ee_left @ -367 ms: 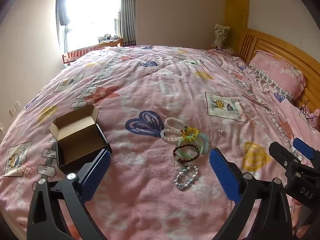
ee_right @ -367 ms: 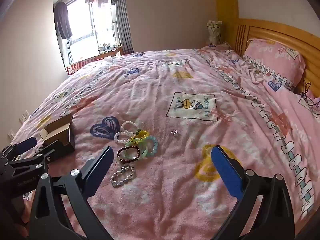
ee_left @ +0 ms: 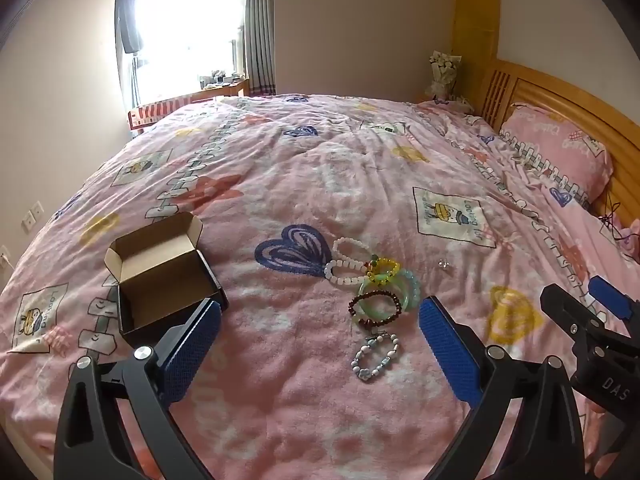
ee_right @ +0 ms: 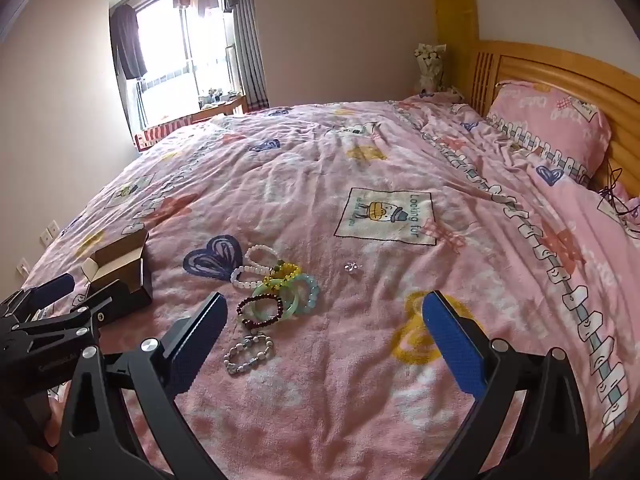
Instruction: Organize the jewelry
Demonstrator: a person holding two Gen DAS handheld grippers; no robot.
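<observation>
Both claws, left claw (ee_left: 320,344) and right claw (ee_right: 324,336), gape wide above the bed (ee_left: 320,184), near bracelets (ee_left: 372,284) and a box (ee_left: 160,280).

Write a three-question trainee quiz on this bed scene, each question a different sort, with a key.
1. True or false: the cardboard box on the bedspread is closed.
2. Multiple choice: where does the dark red bead bracelet lie? A) in the box B) overlapping a green bangle C) on the pillow
3. Fill in: both the left gripper and the right gripper are ____ and hold nothing.

Key: 1 false, its lid flap stands open. 2 B. 3 open.
</observation>
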